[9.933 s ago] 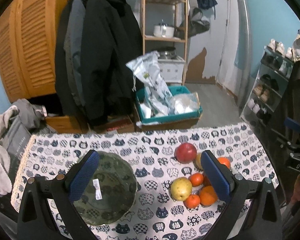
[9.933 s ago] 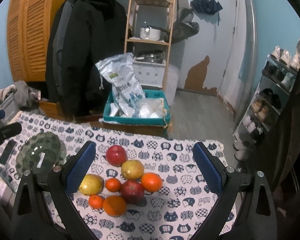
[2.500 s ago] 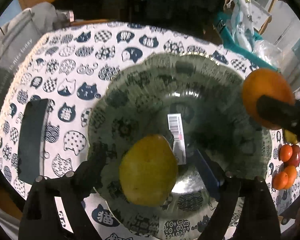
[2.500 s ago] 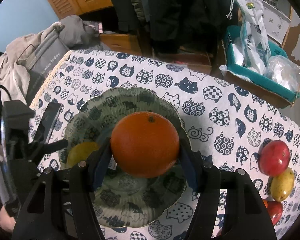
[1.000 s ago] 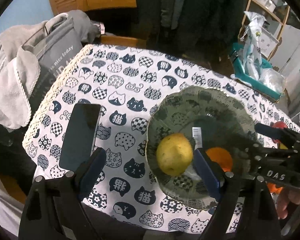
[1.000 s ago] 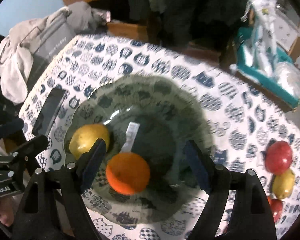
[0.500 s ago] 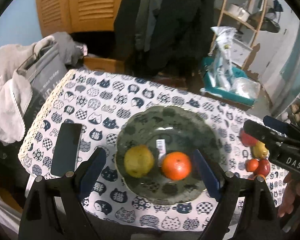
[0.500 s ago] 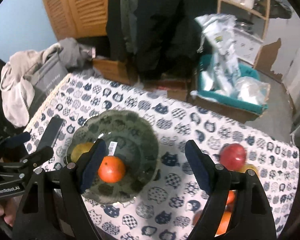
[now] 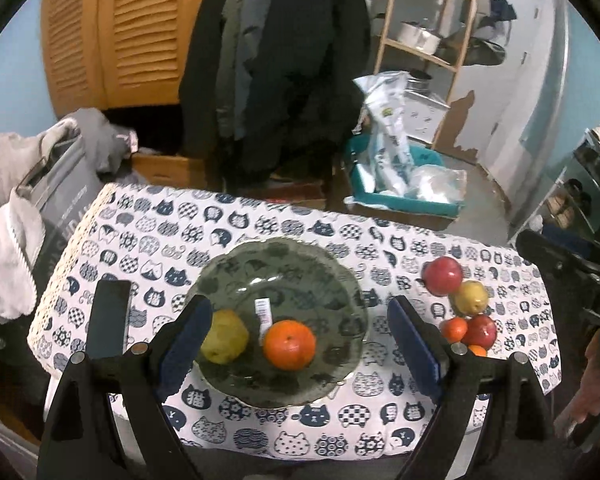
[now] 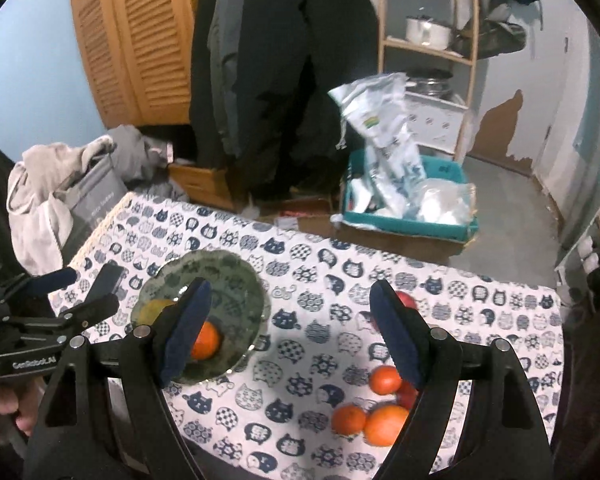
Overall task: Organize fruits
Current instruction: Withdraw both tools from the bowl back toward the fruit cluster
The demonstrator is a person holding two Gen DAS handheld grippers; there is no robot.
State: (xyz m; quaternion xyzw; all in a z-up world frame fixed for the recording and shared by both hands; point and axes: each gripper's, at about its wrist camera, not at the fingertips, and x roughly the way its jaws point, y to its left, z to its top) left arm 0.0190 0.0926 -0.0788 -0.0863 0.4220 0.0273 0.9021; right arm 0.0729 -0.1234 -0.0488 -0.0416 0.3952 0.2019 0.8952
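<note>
**Two fruits in plate, both grippers empty and spread**

A green patterned plate (image 9: pixel 332 280) is seen on the cat-print tablecloth (image 9: pixel 148 240). Inside it, an orange (image 9: pixel 289 345) lies at about 6 o'clock of the plate's centre, and a yellow pear (image 9: pixel 224 336) at about 8 o'clock, close beside the orange; contact cannot be told. A white barcode sticker (image 9: pixel 263 314) is seen on the plate floor just above the orange.

The loose fruit pile is found at 3 o'clock of the plate, well apart: a red apple (image 9: pixel 443 276), a second yellow pear (image 9: pixel 471 298), a small tangerine (image 9: pixel 454 329), another red apple (image 9: pixel 481 330). In the right wrist view, two more oranges (image 10: pixel 386 419) are seen at the pile's near edge.

A dark phone (image 9: pixel 107 320) lies flat at 9 o'clock of the plate.

The left gripper (image 9: pixel 300 344) is held above the plate, jaws spread wide, nothing between the pads. The right gripper (image 10: pixel 288 336) is likewise released and empty, over bare cloth between plate and pile.

Beyond the table at 12 o'clock, dark coats (image 9: pixel 284 60) and a teal bin (image 9: pixel 404 196) are visible.
</note>
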